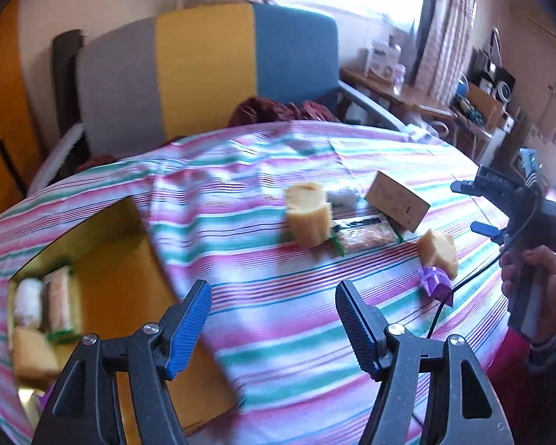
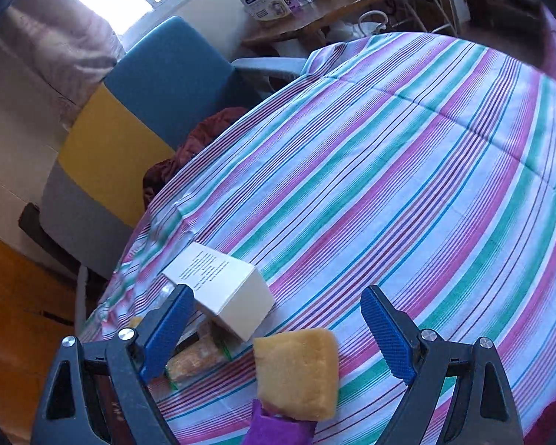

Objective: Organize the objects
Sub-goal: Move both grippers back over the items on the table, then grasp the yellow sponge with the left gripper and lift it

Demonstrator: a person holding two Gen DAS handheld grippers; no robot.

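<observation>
sorting progress: partly done; box (image 1: 103, 259) left of the left gripper (image 1: 272, 328) already held a few packets.
left gripper: released, empty.
right gripper (image 2: 278, 333): released, hovering over a yellow sponge (image 2: 296, 371).
left to do: white carton (image 2: 233, 296), snack bar (image 1: 363, 235), sponges ahead on the table (image 2: 407, 167).

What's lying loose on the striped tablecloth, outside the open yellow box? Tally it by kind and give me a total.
Yellow sponge blocks: 2
Small cardboard box: 1
Wrapped snack bar: 1
Purple packet: 1
Blurred grey item, kind unclear: 1
Total: 6
</observation>
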